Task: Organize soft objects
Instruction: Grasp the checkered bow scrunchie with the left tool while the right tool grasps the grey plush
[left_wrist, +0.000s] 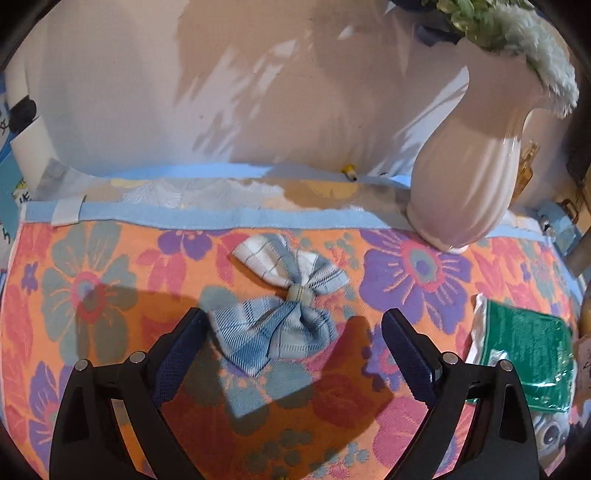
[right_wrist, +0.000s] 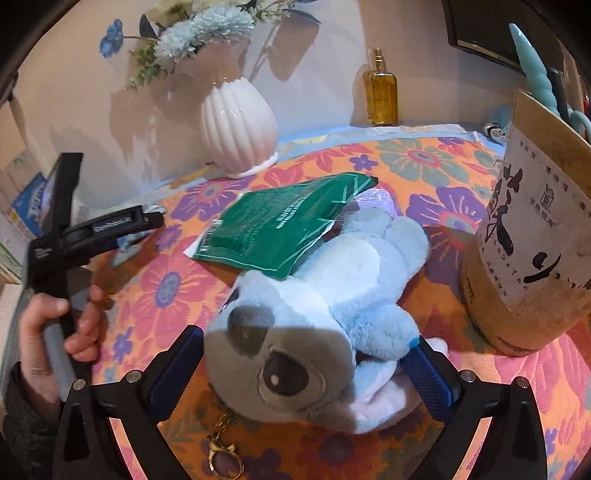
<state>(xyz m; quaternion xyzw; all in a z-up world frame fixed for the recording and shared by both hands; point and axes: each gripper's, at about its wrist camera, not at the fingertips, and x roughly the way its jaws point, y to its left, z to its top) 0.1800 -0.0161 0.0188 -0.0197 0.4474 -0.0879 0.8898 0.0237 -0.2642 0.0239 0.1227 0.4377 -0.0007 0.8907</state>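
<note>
While your left tongs (left_wrist: 291, 332) stand wide over the blue checked bow (left_wrist: 284, 299), only your right camera shows the plush toy (right_wrist: 317, 314). Your right tongs (right_wrist: 306, 365) are wide too, one finger on each side of its head. The bow lies near the back edge of the flowered tabletop (left_wrist: 110, 266), long way slanting. The toy's head faces you, its body reaching under the green packet (right_wrist: 280, 225).

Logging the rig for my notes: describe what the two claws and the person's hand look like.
Both the left claw and the right claw have black angular plastic arms with silver pivot pins and dark blue textured finger pads. The bare left hand shows a dark knitted sleeve cuff.
</note>
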